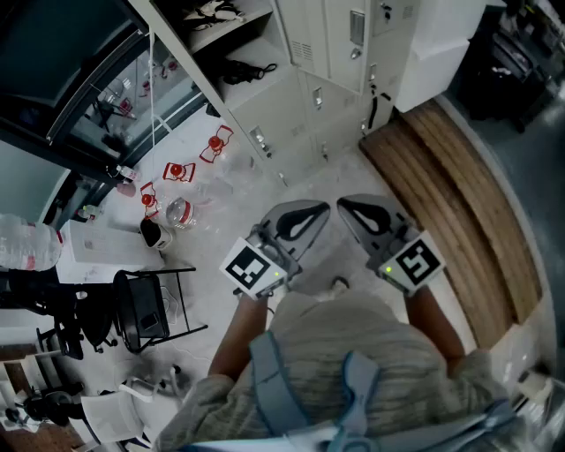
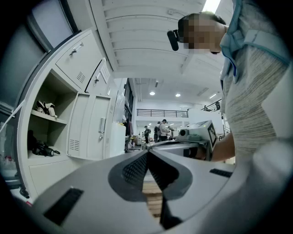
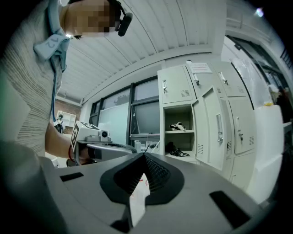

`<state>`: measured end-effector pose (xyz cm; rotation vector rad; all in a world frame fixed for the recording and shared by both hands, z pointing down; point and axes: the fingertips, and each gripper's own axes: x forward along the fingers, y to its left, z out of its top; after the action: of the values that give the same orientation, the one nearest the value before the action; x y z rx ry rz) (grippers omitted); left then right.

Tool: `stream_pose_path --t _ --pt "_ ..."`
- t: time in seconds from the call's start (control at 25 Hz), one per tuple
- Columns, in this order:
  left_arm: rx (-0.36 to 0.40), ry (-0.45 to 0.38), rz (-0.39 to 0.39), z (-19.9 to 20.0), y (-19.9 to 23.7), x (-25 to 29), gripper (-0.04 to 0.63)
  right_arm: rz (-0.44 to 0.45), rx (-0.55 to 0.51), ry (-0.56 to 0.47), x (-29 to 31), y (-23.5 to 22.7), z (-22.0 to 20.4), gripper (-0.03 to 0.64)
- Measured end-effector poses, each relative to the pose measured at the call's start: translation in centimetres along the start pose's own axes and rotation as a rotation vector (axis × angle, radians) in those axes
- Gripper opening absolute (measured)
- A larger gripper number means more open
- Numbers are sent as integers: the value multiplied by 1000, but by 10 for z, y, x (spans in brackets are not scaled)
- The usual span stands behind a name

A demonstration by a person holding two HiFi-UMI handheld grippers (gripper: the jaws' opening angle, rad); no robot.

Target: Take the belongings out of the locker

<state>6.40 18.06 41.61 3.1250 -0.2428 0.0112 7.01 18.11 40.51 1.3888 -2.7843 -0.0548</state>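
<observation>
The belongings are sitting far ahead in the open locker [image 1: 282, 106]: a dark corded bundle [image 1: 245, 69] on the lower shelf, a pale-and-black pair [image 1: 212, 11], maybe shoes, on the upper. The left claw [image 1: 305, 216] and right claw [image 1: 357, 212] are hanging near the body, pinched shut and empty. The danger, I'm judging: going in shut, shoving the bundle back or snagging its cord.
</observation>
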Motion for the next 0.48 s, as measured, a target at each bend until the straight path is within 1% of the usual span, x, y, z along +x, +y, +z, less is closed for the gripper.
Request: stream_pose_path --t 0.24,0.48 --pt "-2 8 4 -3 -3 -1 5 -15 9 -13 -3 -1 -1 2" --pt "-1 13 0 -4 -9 -4 5 -12 24 -9 -6 3 -2 2"
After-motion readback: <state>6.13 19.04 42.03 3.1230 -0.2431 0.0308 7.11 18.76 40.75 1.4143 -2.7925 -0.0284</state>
